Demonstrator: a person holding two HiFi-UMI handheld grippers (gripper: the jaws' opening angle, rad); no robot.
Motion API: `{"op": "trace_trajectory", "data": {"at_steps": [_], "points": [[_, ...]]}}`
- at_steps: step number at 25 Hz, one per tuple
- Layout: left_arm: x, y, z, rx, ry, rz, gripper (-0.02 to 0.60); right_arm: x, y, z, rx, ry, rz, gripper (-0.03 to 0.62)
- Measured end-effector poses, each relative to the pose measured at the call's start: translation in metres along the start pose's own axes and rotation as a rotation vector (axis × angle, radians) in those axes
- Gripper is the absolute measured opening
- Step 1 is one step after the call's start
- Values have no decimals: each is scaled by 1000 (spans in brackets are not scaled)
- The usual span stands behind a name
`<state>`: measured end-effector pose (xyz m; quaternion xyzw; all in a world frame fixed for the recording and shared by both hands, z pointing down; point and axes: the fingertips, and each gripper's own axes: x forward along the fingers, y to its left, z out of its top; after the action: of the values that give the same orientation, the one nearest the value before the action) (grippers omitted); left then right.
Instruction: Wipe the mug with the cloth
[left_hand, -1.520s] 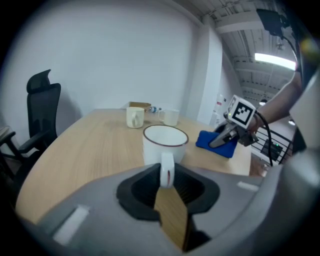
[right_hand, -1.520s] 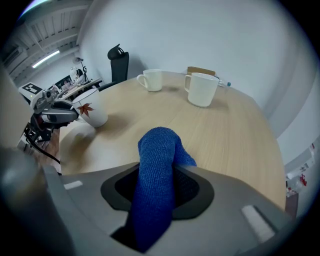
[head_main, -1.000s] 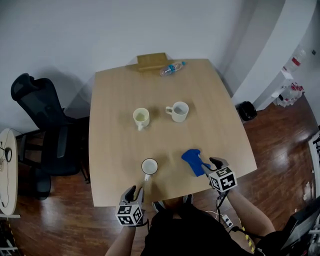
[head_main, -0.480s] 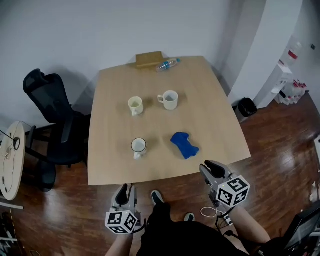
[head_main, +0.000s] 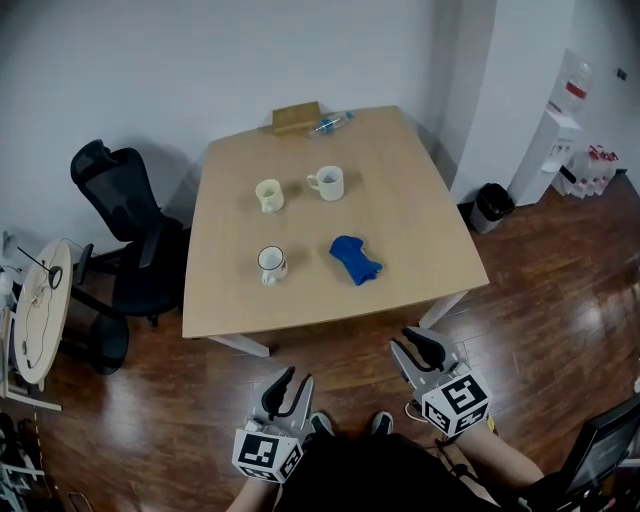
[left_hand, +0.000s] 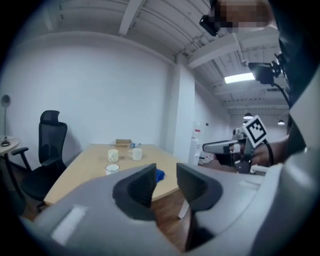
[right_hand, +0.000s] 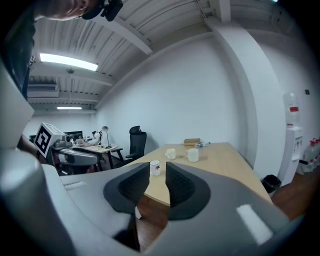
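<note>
A white dark-rimmed mug (head_main: 272, 263) stands near the table's front left, with a crumpled blue cloth (head_main: 355, 259) lying to its right. Both grippers hang over the wooden floor, well short of the table. My left gripper (head_main: 285, 384) is open; its jaws have just been closing slightly, nothing between them. My right gripper (head_main: 414, 348) has just been closing too and keeps a narrow empty gap. The left gripper view looks past the left gripper (left_hand: 165, 172) to the mug (left_hand: 112, 169) and cloth (left_hand: 159, 174). Beyond the right gripper (right_hand: 157, 172) the mug (right_hand: 155, 167) shows.
A cream mug (head_main: 268, 194) and a white mug (head_main: 327, 182) stand farther back on the table (head_main: 420, 240). A wooden box (head_main: 297, 118) and a water bottle (head_main: 328, 124) lie at its far edge. A black office chair (head_main: 130, 260) stands left, a bin (head_main: 490, 208) right.
Both grippers have drawn back from the table's front edge and now sit over the floor. The right gripper has left the cloth and narrowed its jaws. Mug and cloth stay on the table.
</note>
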<state>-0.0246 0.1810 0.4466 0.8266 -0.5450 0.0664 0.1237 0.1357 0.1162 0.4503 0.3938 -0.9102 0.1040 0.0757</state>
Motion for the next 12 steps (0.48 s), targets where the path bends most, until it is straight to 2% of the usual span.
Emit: {"op": "trace_trajectory", "data": {"at_steps": [7, 12], "points": [[-22, 1, -5, 15, 15, -43, 127, 0, 21, 7, -33, -9, -38, 103], [-35, 19, -16, -28, 24, -31, 126, 11, 40, 8, -46, -10, -38, 103]]}}
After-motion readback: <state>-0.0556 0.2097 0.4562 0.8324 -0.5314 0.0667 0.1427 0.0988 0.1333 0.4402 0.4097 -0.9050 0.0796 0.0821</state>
